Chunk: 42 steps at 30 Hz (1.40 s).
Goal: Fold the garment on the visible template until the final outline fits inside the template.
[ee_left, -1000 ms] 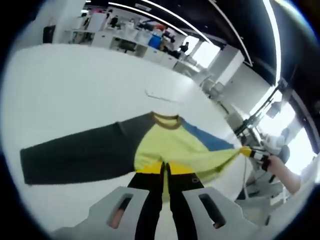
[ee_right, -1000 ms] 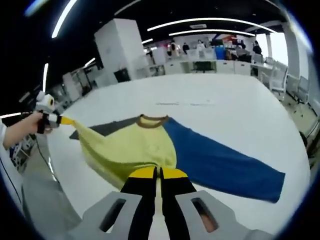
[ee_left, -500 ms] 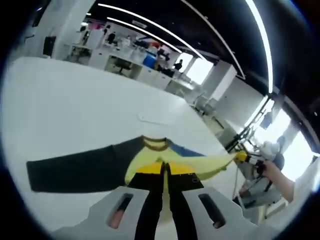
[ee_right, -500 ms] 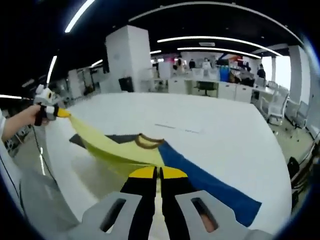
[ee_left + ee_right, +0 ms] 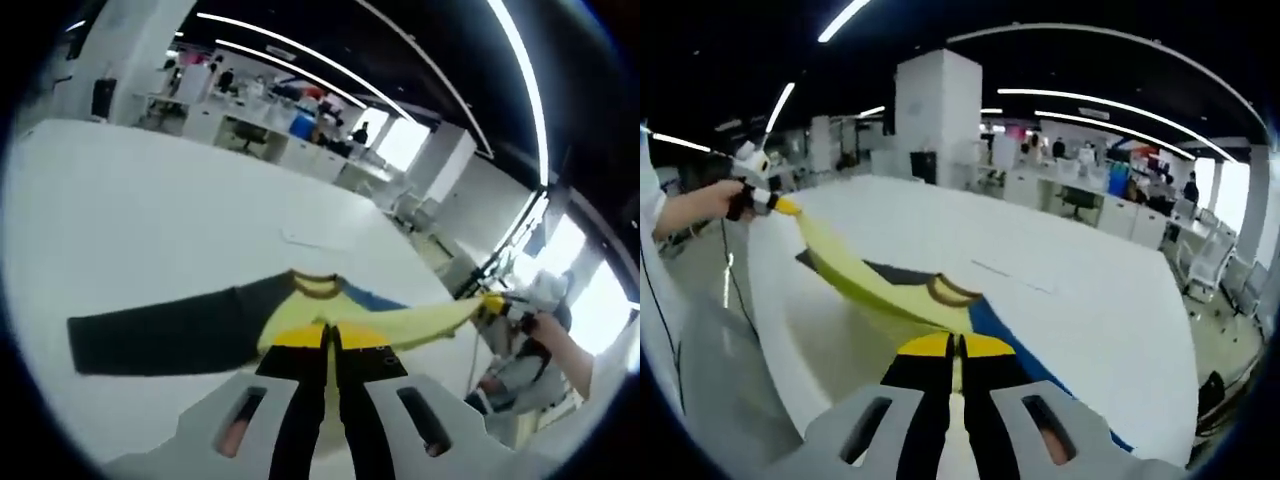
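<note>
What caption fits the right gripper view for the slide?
Right gripper and left gripper hold the yellow hem of the sweatshirt stretched taut above the white table.

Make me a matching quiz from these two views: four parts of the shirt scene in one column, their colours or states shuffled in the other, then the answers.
1. Collar
2. Long sleeve in the left gripper view
3. Sleeve in the right gripper view
4. Hem

A. Blue
B. Brown
C. Lifted, stretched between both hand-held grippers
D. Dark grey, flat on the table

Pairs: 1-B, 2-D, 3-A, 4-C
</note>
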Tool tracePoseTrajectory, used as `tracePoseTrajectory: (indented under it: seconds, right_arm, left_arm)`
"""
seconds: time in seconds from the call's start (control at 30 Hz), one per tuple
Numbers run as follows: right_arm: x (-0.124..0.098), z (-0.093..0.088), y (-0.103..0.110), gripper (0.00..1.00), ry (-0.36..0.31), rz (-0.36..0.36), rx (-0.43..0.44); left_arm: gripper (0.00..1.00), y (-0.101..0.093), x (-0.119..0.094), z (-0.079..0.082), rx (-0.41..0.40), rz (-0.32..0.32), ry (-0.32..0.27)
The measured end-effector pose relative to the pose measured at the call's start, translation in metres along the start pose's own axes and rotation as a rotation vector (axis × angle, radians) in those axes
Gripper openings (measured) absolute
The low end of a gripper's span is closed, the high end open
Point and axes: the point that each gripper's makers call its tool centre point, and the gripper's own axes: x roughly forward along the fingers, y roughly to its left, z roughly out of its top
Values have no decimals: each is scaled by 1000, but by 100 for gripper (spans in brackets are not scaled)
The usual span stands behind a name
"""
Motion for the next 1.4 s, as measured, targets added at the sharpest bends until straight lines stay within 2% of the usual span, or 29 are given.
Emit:
tracePoseTrajectory:
  seconds: [0.2,0.3,0.47,0.67,0.97,1.07,1.23,1.4]
  right_arm:
    - [-5,-2,14,3,18,63,-51]
    - [-8,-9,25,3,36,98,-69]
    - [-12,-28,40,3,71,142,-76]
    - [-19,-48,64,3,108,196,-58]
    - [-28,-92,93,3,215,273,-65]
    - [-30,-114,106,3,278,312,-88]
    - [-29,-144,118,3,343,340,-82]
    - [-30,-162,126,3,392,356,-110]
  left_arm:
    - [0,5,-9,-12,-6,13,13]
    - [0,12,-13,-19,-19,19,22]
    - [0,14,-23,-43,-39,32,54]
    - [0,21,-37,-81,-74,50,119]
    - [0,32,-50,-138,-108,68,228]
    - [0,39,-51,-159,-137,73,273]
    - [0,44,-52,-181,-149,75,320]
    - [0,48,-53,-198,-169,84,352]
